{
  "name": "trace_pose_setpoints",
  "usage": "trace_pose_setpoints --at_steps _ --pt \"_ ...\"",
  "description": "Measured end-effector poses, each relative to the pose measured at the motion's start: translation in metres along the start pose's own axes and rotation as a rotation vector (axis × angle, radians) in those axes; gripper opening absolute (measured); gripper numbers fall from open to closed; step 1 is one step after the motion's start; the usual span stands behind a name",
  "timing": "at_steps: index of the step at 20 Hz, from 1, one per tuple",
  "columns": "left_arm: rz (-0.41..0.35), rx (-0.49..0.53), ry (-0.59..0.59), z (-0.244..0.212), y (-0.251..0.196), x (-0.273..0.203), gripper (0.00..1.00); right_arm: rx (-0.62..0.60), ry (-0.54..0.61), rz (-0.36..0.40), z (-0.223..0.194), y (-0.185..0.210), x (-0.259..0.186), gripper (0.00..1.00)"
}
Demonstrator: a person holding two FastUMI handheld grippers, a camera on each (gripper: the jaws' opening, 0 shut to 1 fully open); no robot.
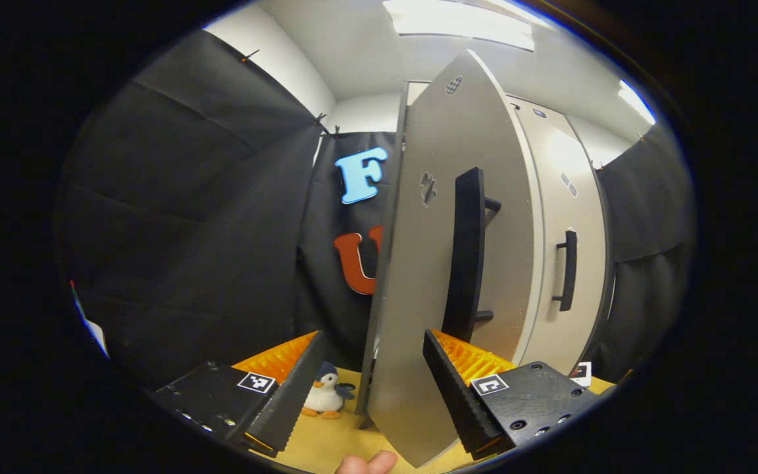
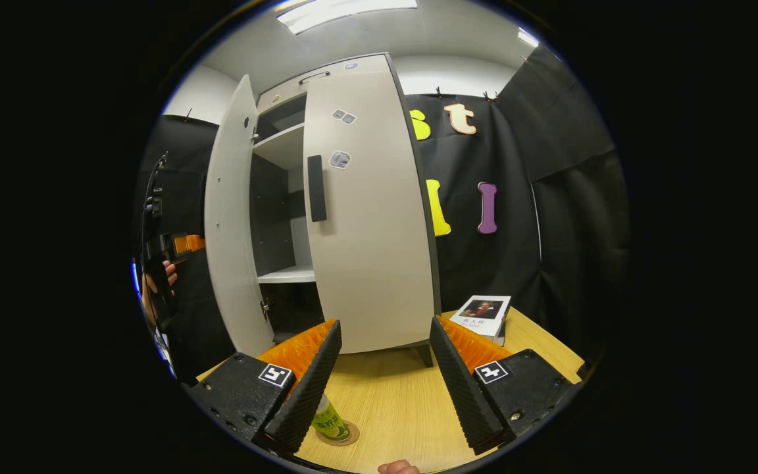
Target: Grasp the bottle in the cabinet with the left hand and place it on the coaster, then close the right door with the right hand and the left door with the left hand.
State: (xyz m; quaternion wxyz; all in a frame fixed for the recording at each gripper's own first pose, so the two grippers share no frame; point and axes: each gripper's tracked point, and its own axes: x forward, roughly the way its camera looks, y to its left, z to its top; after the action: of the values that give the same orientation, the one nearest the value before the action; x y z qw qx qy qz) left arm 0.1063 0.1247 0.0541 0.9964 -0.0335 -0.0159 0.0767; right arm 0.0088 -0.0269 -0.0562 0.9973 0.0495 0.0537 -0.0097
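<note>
Bottle [image 2: 328,419] on coaster [image 2: 347,436], right door [image 2: 369,217] shut; left door [image 1: 448,263] ajar between left gripper [image 1: 359,388]'s spread, empty fingers (push next, seemingly); right gripper [image 2: 384,375] open, empty.

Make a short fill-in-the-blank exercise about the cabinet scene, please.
1. The green bottle stands on the ____.
2. The right door is closed; the left door is ____.
3. Beside the cabinet lies a ____.
4. The plush toy on the table is a ____.

Missing words: coaster; open; book; penguin
</note>
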Motion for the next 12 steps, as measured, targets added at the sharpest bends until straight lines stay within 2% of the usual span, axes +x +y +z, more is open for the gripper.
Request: trace_pose_setpoints --at_steps 1,2,4,5,11,12 --pt "-0.027 -0.018 0.009 -0.002 -0.011 0.003 0.99 0.001 -0.001 -0.006 0.001 -0.001 -0.001 0.83" --pt "-0.067 -0.041 0.014 -0.001 -0.025 0.004 0.95 -0.004 0.001 -0.013 0.001 -0.004 -0.003 0.83" --pt "-0.104 -0.06 0.012 0.001 -0.039 0.007 0.99 -0.024 -0.003 -0.03 0.001 -0.01 -0.009 0.83" --pt "-0.109 -0.055 0.003 0.002 -0.041 0.008 0.95 -0.035 -0.005 -0.04 0.001 -0.014 -0.011 0.83" --pt "-0.138 -0.02 -0.005 -0.003 -0.056 -0.008 0.95 -0.049 -0.01 -0.064 0.003 -0.02 -0.012 0.83" --pt "-0.16 -0.016 0.0 -0.006 -0.062 -0.012 0.91 -0.055 -0.013 -0.063 0.006 -0.021 -0.011 0.83"
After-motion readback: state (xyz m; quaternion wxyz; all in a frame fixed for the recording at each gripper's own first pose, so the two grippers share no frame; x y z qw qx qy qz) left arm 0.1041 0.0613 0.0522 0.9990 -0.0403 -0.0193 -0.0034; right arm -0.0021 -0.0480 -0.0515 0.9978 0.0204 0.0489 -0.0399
